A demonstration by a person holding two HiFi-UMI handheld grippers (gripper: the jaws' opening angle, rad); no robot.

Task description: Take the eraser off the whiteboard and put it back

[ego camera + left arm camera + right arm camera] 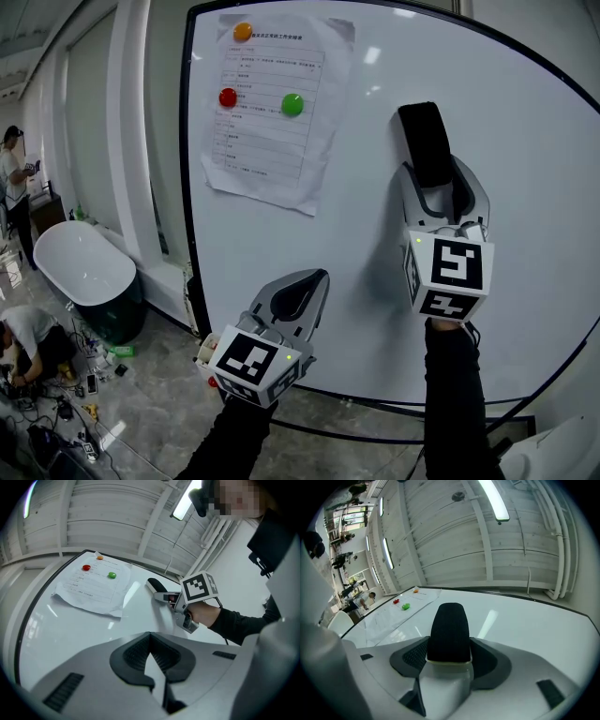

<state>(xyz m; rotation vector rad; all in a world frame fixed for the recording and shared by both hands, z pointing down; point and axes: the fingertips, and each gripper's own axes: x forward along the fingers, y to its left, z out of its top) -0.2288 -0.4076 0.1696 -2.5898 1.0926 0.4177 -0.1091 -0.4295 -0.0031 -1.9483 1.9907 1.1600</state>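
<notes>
Notes left tongs clenched on nothing, low before the whiteboard. Finds right tongs higher, grasping the lower end of the black eraser, upright against the board. Beyond, records a paper sheet pinned under three magnets.

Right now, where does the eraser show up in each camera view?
Head view: eraser, upper right.
Left gripper view: eraser, just above centre.
Right gripper view: eraser, centre, large.
Shared landmark: green magnet, left of the eraser in every view.
</notes>
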